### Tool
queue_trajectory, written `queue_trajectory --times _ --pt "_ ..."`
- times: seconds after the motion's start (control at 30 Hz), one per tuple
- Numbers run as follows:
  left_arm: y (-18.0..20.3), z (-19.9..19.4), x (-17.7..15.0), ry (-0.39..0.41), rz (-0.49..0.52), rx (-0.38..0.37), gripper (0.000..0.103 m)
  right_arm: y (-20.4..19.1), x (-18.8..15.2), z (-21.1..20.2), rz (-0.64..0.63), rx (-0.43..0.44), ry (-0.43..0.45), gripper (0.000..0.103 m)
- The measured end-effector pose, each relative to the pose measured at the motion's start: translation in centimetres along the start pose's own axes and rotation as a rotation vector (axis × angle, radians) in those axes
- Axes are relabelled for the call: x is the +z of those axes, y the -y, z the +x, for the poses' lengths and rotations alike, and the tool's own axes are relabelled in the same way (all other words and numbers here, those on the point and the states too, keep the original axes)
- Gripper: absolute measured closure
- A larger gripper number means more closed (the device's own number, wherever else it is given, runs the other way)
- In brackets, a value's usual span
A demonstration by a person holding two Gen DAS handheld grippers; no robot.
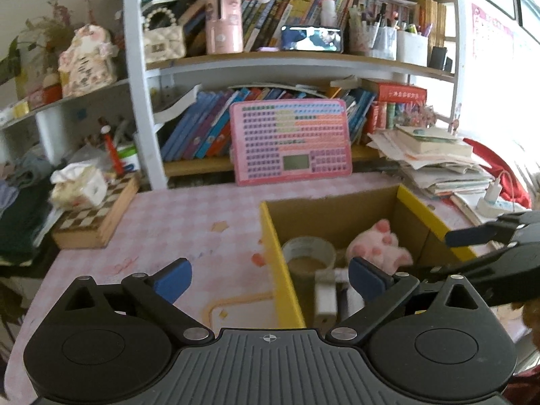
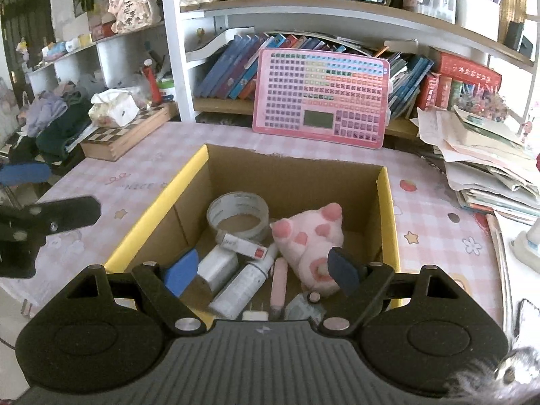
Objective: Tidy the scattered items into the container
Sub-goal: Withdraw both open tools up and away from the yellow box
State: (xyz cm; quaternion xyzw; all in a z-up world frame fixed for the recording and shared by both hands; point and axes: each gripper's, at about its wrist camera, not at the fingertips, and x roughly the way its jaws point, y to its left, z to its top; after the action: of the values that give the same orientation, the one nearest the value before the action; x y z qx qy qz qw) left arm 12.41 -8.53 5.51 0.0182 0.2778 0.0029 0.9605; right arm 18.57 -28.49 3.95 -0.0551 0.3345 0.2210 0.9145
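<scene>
Hovering spread-jawed and empty, right gripper hangs over the cardboard box holding plush paw and tape roll; left gripper, equally wide, should lift clear without snagging the rim.

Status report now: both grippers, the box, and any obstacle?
Left gripper open, empty, at the left wall of the cardboard box. Right gripper open, empty, over the box. Tape roll, pink plush paw, white bottle already inside. No obstacle seen.

Your left gripper and right gripper are matte black with blue fingertip pads. Silver screws dot the linkages; a ribbed plate carries what may be a crosshair mark.
</scene>
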Motion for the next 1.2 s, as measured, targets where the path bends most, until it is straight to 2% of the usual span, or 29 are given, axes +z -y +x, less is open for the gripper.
queue_trajectory --times 0.37,0.77,1.2 --pt "-2.6 -4.3 -3.4 0.002 -0.057 0.055 0.002 -3.5 -2.5 -3.3 0.055 -0.054 0.064 0.018" --pt "-4.9 -9.0 -7.5 -0.025 -0.088 0.076 0.001 -8.1 -6.6 -6.6 0.062 -0.066 0.027 0.017" --pt "-5.0 -11.1 -9.9 -0.052 -0.069 0.066 0.000 -10.3 -9.5 -9.1 0.086 -0.102 0.008 0.013"
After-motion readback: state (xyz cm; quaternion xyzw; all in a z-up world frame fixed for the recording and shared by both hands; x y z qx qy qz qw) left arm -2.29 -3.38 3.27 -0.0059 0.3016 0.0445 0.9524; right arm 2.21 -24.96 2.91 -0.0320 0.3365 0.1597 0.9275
